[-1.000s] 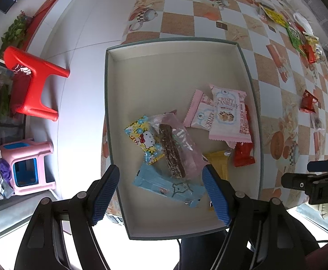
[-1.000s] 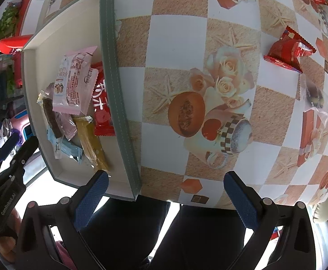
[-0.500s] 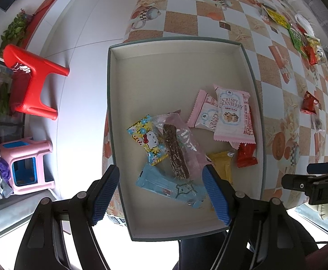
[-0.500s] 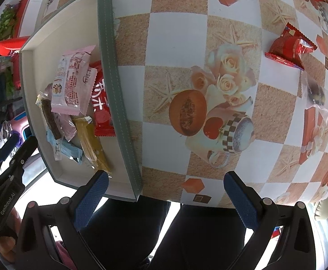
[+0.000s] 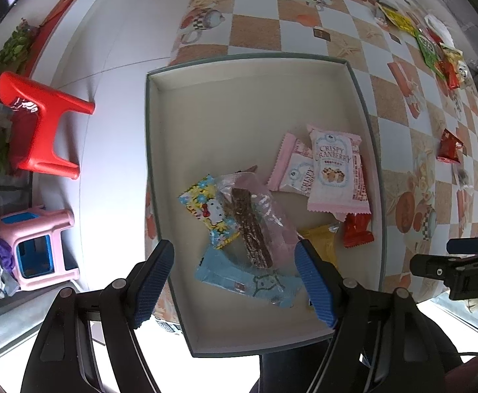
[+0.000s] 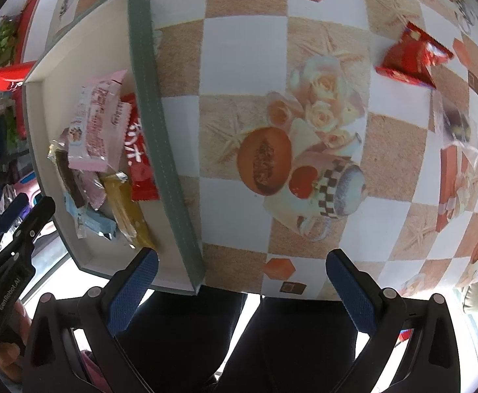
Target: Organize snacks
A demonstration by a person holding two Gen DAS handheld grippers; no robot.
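Snacks mostly sit in the grey-rimmed box [image 5: 366, 124], near-right corner. Nearest loose one: red packet [image 6: 411, 57], on the checked tablecloth [image 6: 245, 59] well right of the box, far-right of the right gripper [image 6: 242, 281], long axis slanting away to the right. Right gripper: jaws wide apart, nothing held, near the box's right wall. Left gripper [image 5: 234, 278]: also spread, empty, above box contents. Right hand nearer, I'd say.
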